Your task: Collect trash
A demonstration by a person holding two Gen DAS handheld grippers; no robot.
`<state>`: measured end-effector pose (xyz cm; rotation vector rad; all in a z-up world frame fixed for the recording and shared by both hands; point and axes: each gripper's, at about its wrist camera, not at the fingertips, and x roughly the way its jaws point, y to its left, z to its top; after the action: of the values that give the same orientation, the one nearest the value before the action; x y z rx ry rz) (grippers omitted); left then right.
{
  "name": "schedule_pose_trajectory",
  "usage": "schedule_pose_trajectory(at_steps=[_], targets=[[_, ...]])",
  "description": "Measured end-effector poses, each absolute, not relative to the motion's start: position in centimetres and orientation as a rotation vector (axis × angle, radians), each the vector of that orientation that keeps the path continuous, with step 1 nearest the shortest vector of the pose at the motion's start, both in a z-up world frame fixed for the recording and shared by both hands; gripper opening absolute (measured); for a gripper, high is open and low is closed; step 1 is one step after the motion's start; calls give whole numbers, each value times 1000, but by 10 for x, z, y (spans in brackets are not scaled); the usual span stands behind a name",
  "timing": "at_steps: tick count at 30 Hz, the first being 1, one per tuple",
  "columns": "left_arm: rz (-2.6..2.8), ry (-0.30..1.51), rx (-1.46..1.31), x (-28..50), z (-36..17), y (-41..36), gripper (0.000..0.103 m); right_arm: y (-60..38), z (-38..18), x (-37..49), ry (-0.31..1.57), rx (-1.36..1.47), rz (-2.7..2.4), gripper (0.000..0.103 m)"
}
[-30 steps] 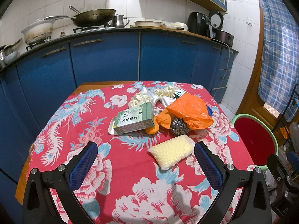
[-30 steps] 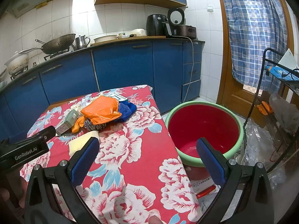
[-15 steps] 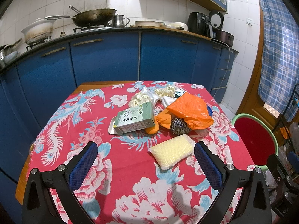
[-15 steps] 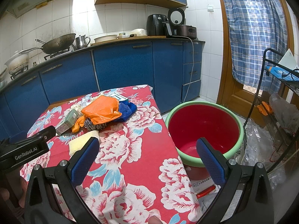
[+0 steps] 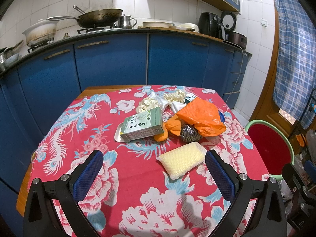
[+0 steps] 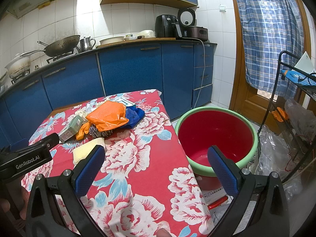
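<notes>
Both the left gripper [image 5: 154, 169] and the right gripper [image 6: 156, 165] gaped wide, empty. Only the right wrist view showed the whole red basin [image 6: 215, 130] beside the table [image 6: 138, 169].

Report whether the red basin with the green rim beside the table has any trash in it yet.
Apparently empty. The right wrist view shows the red basin with the green rim with only bare red walls and floor; its nearest part is hidden behind the right gripper's finger.

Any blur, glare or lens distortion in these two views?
Left wrist view: sharp, strong fisheye bowing the blue cabinet fronts, dark corner vignette. Right wrist view: equally sharp, bright patch on the white wall tiles, mild sheen inside the red green-rimmed basin.
</notes>
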<state>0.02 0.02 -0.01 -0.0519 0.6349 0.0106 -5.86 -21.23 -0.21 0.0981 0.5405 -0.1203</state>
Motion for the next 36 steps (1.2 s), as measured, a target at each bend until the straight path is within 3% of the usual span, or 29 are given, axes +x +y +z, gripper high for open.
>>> schedule_pose_trajectory(at_steps=[36], targets=[[11,634,-34,11,0,4,103,-216,-9,-48,564,97,-114,102]])
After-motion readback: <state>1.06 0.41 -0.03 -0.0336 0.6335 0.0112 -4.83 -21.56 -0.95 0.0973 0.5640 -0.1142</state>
